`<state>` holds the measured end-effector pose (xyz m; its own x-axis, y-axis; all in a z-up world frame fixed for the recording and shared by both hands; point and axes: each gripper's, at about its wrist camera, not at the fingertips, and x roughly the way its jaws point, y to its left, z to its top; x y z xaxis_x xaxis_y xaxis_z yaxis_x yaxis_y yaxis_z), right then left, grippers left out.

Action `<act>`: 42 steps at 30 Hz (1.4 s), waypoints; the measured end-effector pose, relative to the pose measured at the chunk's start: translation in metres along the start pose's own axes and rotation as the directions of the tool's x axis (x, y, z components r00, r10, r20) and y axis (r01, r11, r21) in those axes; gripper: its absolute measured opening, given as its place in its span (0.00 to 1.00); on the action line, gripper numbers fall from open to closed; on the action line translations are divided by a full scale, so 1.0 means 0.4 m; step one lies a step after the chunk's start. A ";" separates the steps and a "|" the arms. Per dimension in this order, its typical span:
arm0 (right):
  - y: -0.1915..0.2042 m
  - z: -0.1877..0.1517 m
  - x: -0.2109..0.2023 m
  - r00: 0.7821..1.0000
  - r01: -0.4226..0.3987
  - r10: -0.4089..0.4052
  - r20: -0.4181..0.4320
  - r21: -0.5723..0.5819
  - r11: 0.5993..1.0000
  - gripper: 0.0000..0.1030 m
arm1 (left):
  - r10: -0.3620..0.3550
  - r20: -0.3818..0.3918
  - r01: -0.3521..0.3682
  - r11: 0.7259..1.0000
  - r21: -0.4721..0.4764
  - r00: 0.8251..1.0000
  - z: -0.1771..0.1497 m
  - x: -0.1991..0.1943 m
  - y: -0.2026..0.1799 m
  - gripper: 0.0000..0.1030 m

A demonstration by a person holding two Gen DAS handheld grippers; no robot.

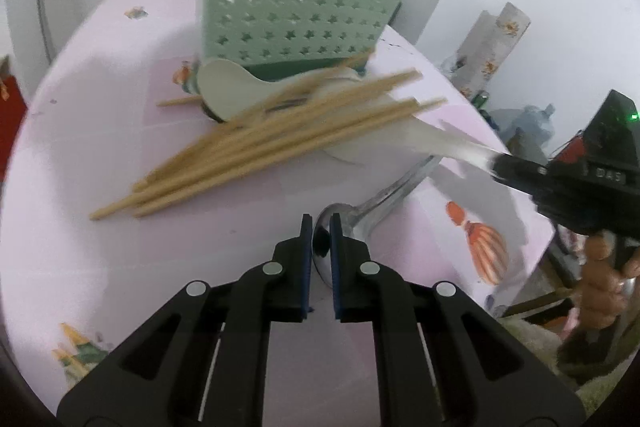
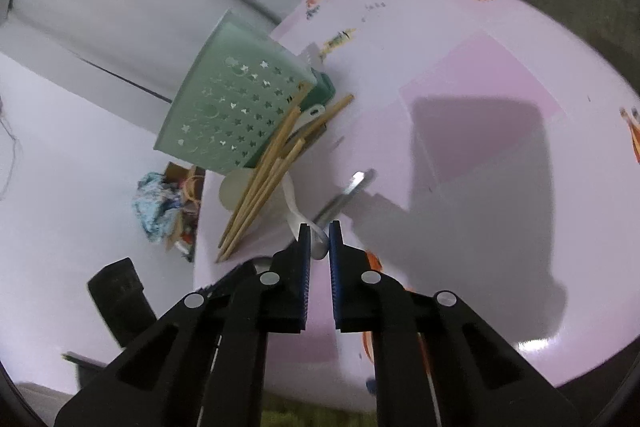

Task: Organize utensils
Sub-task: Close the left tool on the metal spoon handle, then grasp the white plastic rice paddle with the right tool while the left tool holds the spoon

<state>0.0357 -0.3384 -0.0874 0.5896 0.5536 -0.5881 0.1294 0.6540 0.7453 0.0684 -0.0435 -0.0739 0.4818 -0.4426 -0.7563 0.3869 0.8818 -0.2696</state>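
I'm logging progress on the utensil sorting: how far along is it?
Done: nothing visible; no utensil shows above the green holder's rim. In hand: the left tongs are shut on the metal spoon's bowl, and the right tongs grip the white spoon's handle. Left: the chopsticks lie piled on the table, with another white spoon under them.

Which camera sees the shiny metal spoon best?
The left wrist view: the metal spoon lies close, its bowl between the left gripper fingers, handle running away. The right wrist view shows only part of its handle, small and blurred.
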 end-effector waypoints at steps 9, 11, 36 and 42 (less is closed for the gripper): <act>-0.056 -0.011 -0.053 0.997 -0.008 0.012 -0.075 0.055 0.998 0.08 | 0.089 0.028 -0.087 0.995 -0.057 0.996 -0.034 -0.055 0.028 0.07; -0.066 0.004 -0.066 0.998 0.018 -0.014 -0.066 0.052 0.998 0.08 | 0.093 0.025 -0.091 0.994 -0.061 0.995 -0.035 -0.059 0.028 0.07; -0.076 -0.040 -0.057 0.968 0.198 -0.200 -0.152 -0.033 0.980 0.15 | 0.084 0.037 -0.079 0.989 -0.123 0.996 -0.013 -0.063 0.061 0.05; -0.018 0.001 -0.094 0.954 0.279 -0.294 -0.054 -0.190 0.941 0.35 | 0.079 0.038 -0.074 0.990 -0.119 0.996 -0.030 -0.065 0.061 0.05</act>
<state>0.0130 -0.3642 -0.0706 0.4819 0.3637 -0.7972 0.1349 0.8682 0.4776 0.0559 -0.0085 -0.0681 0.5404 -0.3772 -0.7521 0.2534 0.9254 -0.2820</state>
